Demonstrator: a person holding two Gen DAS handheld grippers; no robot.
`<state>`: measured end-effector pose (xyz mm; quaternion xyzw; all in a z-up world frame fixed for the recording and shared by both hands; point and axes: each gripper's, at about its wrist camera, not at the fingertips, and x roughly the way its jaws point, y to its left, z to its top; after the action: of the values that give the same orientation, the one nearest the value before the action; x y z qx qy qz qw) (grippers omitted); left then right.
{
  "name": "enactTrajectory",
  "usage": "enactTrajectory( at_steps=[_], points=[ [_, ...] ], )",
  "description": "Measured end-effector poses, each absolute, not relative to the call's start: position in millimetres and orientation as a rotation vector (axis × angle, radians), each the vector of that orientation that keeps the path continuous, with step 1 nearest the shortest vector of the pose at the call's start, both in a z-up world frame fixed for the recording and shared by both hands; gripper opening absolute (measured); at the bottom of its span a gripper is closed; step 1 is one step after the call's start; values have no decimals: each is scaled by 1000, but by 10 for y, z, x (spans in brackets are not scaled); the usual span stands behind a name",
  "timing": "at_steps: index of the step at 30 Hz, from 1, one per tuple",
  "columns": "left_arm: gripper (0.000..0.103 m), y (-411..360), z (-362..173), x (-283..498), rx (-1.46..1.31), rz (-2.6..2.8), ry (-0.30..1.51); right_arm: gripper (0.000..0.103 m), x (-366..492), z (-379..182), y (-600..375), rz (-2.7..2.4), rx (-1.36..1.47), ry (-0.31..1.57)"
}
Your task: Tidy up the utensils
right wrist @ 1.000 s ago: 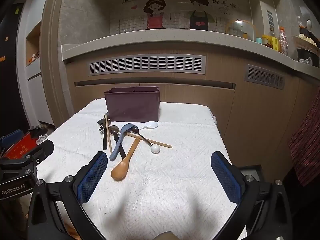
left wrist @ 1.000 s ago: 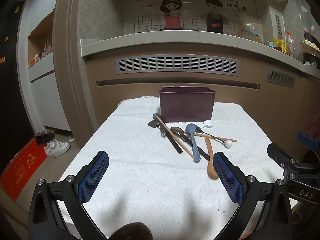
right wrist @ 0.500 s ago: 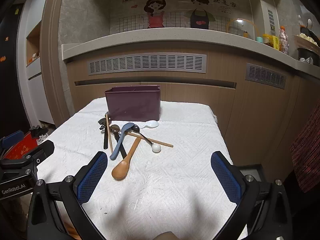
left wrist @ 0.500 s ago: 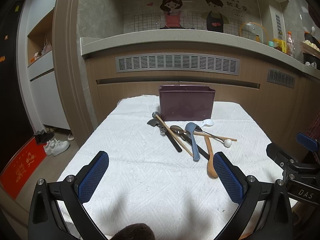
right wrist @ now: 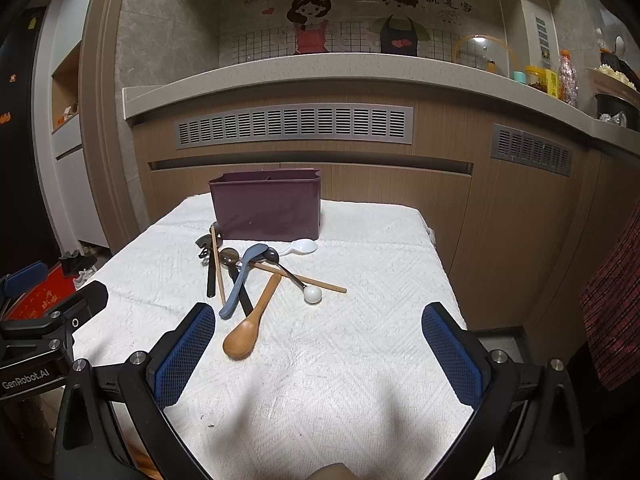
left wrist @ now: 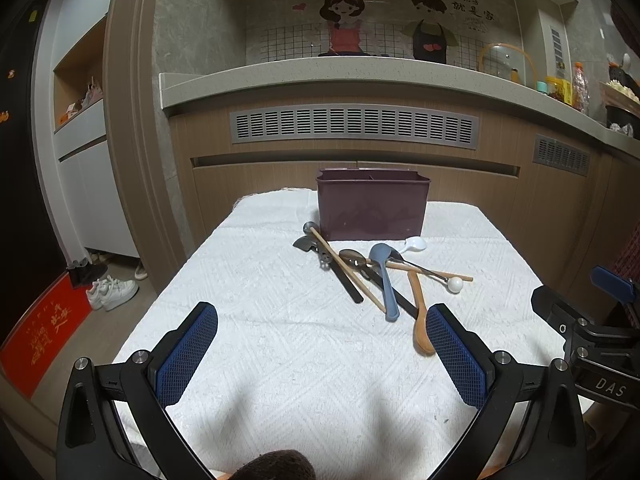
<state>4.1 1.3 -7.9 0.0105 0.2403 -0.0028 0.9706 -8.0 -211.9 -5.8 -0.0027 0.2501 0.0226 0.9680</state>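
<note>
A counter (left wrist: pixel 256 320) draped in a white textured cloth is filling both views, with a dark purple bin (left wrist: pixel 372 206) standing at its far end, well apart from the cameras. The bin is showing an inner divider at its rim, so at least two compartments.

Just in front of the bin, a heap of utensils (right wrist: pixel 256 276) is lying crossed over one another — none is in the bin yet. Counting what is showing: one wooden spoon (right wrist: pixel 248 322), one blue spoon (right wrist: pixel 240 280), one white spoon (right wrist: pixel 298 247), one black-handled tool (left wrist: pixel 348 284), two thin wooden sticks, a metal spoon or two, and a slim piece ending in a white ball (right wrist: pixel 312 295). The overlap is making an exact total uncertain.

The left hand-held gripper (left wrist: pixel 320 354) is hovering released and empty near the cloth's front edge; the right hand-held gripper (right wrist: pixel 318 354) is likewise spread wide, grasping nothing.

Likely risk: because the handles are interlocking, lifting one piece could be dragging its neighbours along or flicking the ball-tipped piece off the counter.
</note>
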Motion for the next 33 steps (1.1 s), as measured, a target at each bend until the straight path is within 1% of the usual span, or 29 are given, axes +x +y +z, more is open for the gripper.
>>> enactTrajectory(
  at_steps=[33],
  points=[
    [103, -15, -104, 53, 29, -26, 522, 102, -68, -62, -2121, 57, 2, 513]
  ],
)
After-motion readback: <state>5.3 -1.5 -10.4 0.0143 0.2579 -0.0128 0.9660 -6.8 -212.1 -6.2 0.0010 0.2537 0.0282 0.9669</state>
